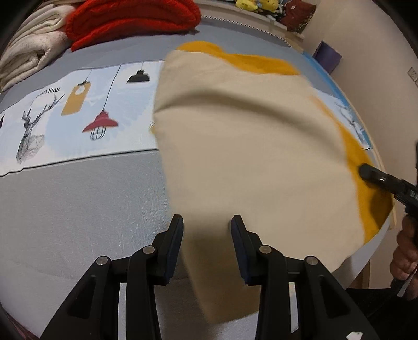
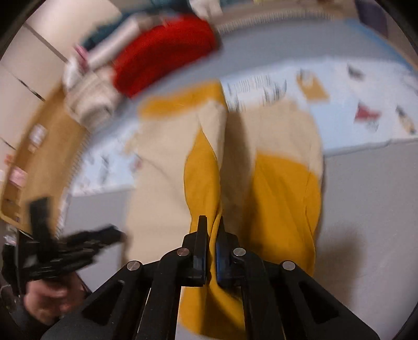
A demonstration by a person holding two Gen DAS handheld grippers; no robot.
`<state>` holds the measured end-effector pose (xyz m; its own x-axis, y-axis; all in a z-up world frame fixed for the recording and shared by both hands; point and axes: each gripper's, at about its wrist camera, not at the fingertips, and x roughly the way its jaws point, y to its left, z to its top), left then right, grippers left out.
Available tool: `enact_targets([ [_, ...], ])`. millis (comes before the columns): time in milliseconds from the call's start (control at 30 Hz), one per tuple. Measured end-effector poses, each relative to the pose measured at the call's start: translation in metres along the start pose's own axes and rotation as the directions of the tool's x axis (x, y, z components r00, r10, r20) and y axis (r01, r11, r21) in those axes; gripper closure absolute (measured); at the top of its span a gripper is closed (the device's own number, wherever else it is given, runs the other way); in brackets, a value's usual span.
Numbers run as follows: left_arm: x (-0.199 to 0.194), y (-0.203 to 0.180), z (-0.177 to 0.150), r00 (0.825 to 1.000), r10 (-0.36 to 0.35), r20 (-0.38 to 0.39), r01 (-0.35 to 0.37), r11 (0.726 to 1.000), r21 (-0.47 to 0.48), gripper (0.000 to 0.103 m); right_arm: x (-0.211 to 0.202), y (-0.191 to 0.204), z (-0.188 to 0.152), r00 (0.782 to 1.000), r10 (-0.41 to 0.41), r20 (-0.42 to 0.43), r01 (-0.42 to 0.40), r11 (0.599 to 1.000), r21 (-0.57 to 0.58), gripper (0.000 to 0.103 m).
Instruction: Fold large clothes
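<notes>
A large beige and mustard-yellow garment [image 1: 248, 146] lies spread on the grey bed cover [image 1: 78, 209]. My left gripper [image 1: 206, 227] is open, its jaws on either side of the garment's near beige corner, not closed on it. My right gripper [image 2: 211, 227] is shut on a yellow fold of the garment [image 2: 282, 198] and lifts it. The right gripper also shows at the right edge of the left wrist view [image 1: 365, 170], touching the yellow part. The left gripper shows blurred at lower left in the right wrist view [image 2: 115, 232].
A folded red knit [image 1: 130, 21] and a folded cream blanket [image 1: 31, 52] lie at the bed's far side. A printed strip with lamps and deer [image 1: 78, 117] crosses the cover. The bed's edge and a wall [image 1: 378, 78] are on the right.
</notes>
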<state>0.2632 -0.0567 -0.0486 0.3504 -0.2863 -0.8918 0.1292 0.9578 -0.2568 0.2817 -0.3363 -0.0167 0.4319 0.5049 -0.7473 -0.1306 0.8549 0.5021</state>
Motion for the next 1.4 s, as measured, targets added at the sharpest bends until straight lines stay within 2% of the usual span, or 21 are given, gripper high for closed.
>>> enact_targets([
  [67, -0.001, -0.006, 0.003, 1.0, -0.02, 0.005, 0.02, 1.0, 0.019, 0.069, -0.028, -0.014, -0.009, 0.996, -0.08, 0.047, 0.08, 0.997, 0.017, 0.099],
  [200, 0.011, -0.022, 0.004, 0.996, -0.082, -0.046, 0.085, 0.995, 0.052, 0.069, -0.023, -0.06, -0.028, 0.982, -0.18, -0.056, 0.185, 0.977, 0.104, 0.099],
  [267, 0.02, -0.033, 0.0, 0.992, -0.095, -0.079, 0.103, 0.99, 0.096, 0.069, -0.01, -0.071, -0.031, 0.972, -0.219, -0.087, 0.227, 0.969, 0.099, 0.099],
  [333, 0.037, -0.042, -0.008, 0.991, -0.054, -0.119, 0.074, 0.982, 0.174, 0.066, 0.008, -0.08, -0.034, 0.964, -0.235, -0.128, 0.248, 0.964, 0.095, 0.099],
  [367, 0.052, -0.041, -0.013, 0.988, -0.007, -0.155, 0.038, 0.979, 0.198, 0.059, 0.02, -0.085, -0.038, 0.955, -0.246, -0.166, 0.263, 0.96, 0.092, 0.099],
  [400, 0.063, -0.036, -0.016, 0.983, 0.005, -0.185, 0.03, 0.982, 0.186, 0.057, 0.029, -0.09, -0.04, 0.946, -0.251, -0.206, 0.274, 0.957, 0.091, 0.099],
  [467, 0.066, -0.028, -0.016, 0.979, -0.021, -0.201, 0.051, 0.988, 0.145, 0.056, 0.045, -0.097, -0.043, 0.935, -0.239, -0.261, 0.272, 0.958, 0.096, 0.099],
  [533, 0.058, -0.03, -0.014, 0.98, -0.028, -0.199, 0.058, 0.987, 0.147, 0.059, 0.05, -0.101, -0.041, 0.932, -0.241, -0.271, 0.274, 0.958, 0.089, 0.099],
  [633, 0.038, -0.05, -0.023, 0.982, -0.048, -0.184, 0.09, 0.969, 0.229, 0.066, 0.05, -0.1, -0.037, 0.931, -0.24, -0.275, 0.275, 0.957, 0.095, 0.098],
  [667, 0.037, -0.057, -0.03, 0.981, -0.048, -0.187, 0.098, 0.957, 0.273, 0.066, 0.048, -0.1, -0.037, 0.932, -0.24, -0.27, 0.273, 0.958, 0.091, 0.098],
  [700, 0.044, -0.063, -0.041, 0.98, 0.008, -0.201, 0.06, 0.942, 0.329, 0.062, 0.047, -0.099, -0.036, 0.933, -0.243, -0.265, 0.273, 0.958, 0.083, 0.098],
  [767, 0.059, -0.063, -0.054, 0.973, 0.085, -0.213, -0.001, 0.93, 0.367, 0.06, 0.046, -0.095, -0.037, 0.933, -0.254, -0.256, 0.275, 0.96, 0.053, 0.098],
  [1067, 0.032, -0.068, -0.061, 0.989, 0.113, -0.1, -0.075, 0.942, 0.327, 0.06, 0.028, -0.088, -0.056, 0.922, -0.314, -0.227, 0.324, 0.946, 0.006, 0.092],
  [1133, 0.028, -0.066, -0.061, 0.991, 0.117, -0.071, -0.092, 0.951, 0.294, 0.059, 0.025, -0.088, -0.061, 0.903, -0.36, -0.233, 0.368, 0.93, -0.01, 0.091],
  [1200, 0.019, -0.066, -0.063, 0.992, 0.117, -0.039, -0.103, 0.96, 0.261, 0.056, 0.02, -0.092, -0.068, 0.858, -0.45, -0.247, 0.453, 0.89, -0.051, 0.091],
  [1233, 0.016, -0.066, -0.063, 0.993, 0.117, -0.027, -0.106, 0.962, 0.253, 0.055, 0.016, -0.093, -0.073, 0.826, -0.505, -0.249, 0.506, 0.86, -0.066, 0.091],
  [1267, 0.009, -0.067, -0.065, 0.993, 0.119, -0.007, -0.114, 0.963, 0.243, 0.052, 0.007, -0.096, -0.075, 0.826, -0.516, -0.228, 0.523, 0.852, -0.033, 0.091],
  [1300, 0.0, -0.068, -0.067, 0.992, 0.121, 0.019, -0.122, 0.965, 0.233, 0.048, -0.005, -0.097, -0.074, 0.839, -0.51, -0.191, 0.52, 0.854, 0.005, 0.091],
  [1333, -0.008, -0.067, -0.068, 0.991, 0.122, 0.046, -0.129, 0.966, 0.223, 0.046, -0.024, -0.09, -0.07, 0.857, -0.503, -0.114, 0.51, 0.859, 0.042, 0.091],
  [1367, -0.016, -0.066, -0.07, 0.99, 0.122, 0.069, -0.134, 0.968, 0.211, 0.04, -0.044, -0.077, -0.066, 0.863, -0.505, -0.019, 0.506, 0.862, 0.041, 0.091],
  [1400, -0.025, -0.065, -0.072, 0.988, 0.122, 0.096, -0.138, 0.971, 0.194, 0.036, -0.058, -0.067, -0.066, 0.86, -0.508, 0.05, 0.507, 0.861, 0.031, 0.085],
])
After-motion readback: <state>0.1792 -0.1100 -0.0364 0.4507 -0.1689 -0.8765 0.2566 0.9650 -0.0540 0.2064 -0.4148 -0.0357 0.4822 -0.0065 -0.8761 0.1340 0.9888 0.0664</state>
